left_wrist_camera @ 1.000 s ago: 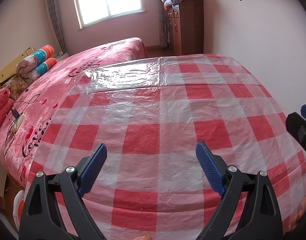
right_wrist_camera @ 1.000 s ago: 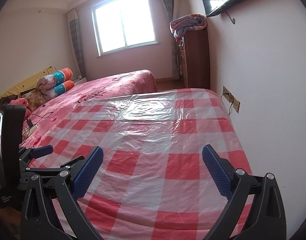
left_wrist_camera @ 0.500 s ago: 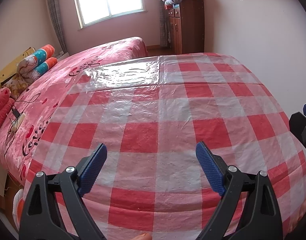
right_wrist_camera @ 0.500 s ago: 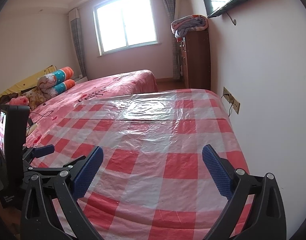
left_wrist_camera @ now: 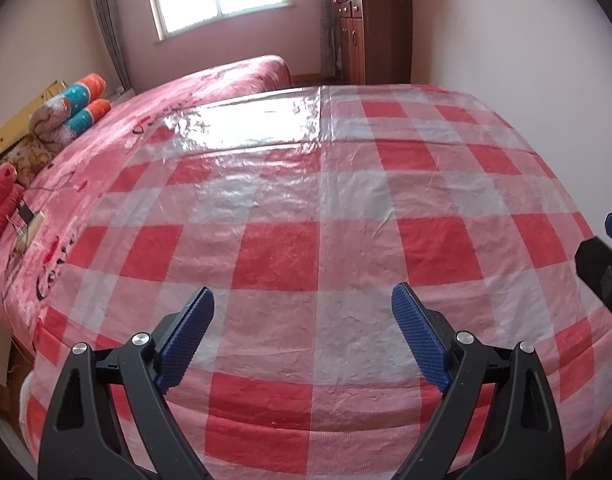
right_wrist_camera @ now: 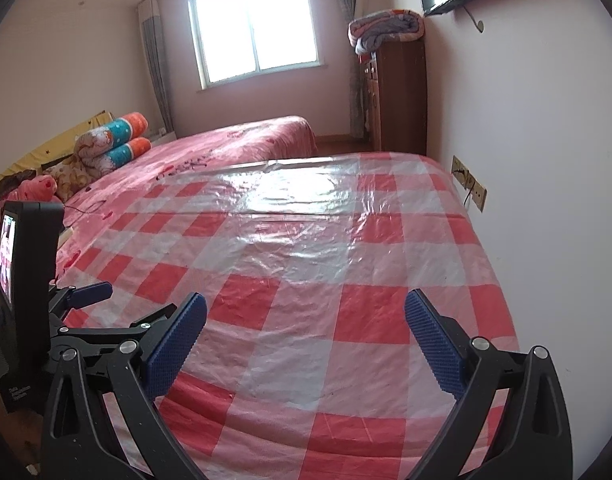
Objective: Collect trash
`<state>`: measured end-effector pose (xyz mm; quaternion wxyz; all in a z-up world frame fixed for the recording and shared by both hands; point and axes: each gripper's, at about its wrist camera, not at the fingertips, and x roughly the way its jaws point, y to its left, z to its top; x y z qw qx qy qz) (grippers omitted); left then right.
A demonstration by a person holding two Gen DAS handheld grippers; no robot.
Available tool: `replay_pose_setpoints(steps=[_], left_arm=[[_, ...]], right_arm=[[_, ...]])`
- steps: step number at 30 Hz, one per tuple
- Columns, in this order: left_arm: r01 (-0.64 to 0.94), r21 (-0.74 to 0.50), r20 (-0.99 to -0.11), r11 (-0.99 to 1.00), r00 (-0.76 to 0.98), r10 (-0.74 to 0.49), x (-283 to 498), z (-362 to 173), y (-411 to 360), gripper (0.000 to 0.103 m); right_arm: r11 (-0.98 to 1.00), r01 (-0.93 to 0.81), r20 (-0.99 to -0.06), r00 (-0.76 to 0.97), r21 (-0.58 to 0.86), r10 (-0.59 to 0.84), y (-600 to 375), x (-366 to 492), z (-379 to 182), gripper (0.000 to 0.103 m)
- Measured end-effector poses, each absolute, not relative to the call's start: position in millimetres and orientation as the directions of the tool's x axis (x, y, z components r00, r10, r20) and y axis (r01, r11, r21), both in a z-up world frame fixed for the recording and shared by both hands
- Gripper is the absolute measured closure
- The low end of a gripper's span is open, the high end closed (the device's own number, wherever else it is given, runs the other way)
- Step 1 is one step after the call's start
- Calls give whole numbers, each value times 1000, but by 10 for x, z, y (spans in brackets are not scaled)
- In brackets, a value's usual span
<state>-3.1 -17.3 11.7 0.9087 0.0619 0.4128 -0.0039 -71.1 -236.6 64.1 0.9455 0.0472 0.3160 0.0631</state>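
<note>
No trash shows in either view. A table covered with a red-and-white checked plastic cloth (left_wrist_camera: 321,208) fills both views; it also shows in the right wrist view (right_wrist_camera: 329,264). My left gripper (left_wrist_camera: 304,334) is open and empty above the cloth's near edge. My right gripper (right_wrist_camera: 306,342) is open and empty, above the near edge too. The right gripper's tip shows at the right edge of the left wrist view (left_wrist_camera: 603,264). The left gripper with its small screen shows at the left of the right wrist view (right_wrist_camera: 30,280).
A bed with a pink cover (right_wrist_camera: 226,148) stands left of and beyond the table, with rolled bedding (right_wrist_camera: 114,140) at its head. A wooden cabinet (right_wrist_camera: 397,96) with a folded quilt stands by the right wall. Wall sockets (right_wrist_camera: 469,182) sit beside the table.
Both grippers have shifted slightly back and up, so a little more of the cloth's near edge shows. Both stay open and empty.
</note>
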Motion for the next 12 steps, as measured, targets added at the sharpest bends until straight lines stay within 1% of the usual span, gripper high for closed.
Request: replay_pose_setpoints(steps=[5,9,11,12], left_arm=[[39,90,-783,995,621,47,60,-10,-129,12],[16,61,-780,998,624,37,95,-28,-90,10],[0,57,-785,998,617,45,115,-42,-72,4],[-2,41,-790,999,612,34,125,-50,-50,4]], right_arm=[[991,-58,-665,736,120,123,-2350,-562,478,5],[992,-31,-718,687,125,112,-2361,-454,367,5],[991,-21,-738,665,135,115,-2364,-406,316,5],[990,-17,-751,650,138,116,-2359,-378,285,5]])
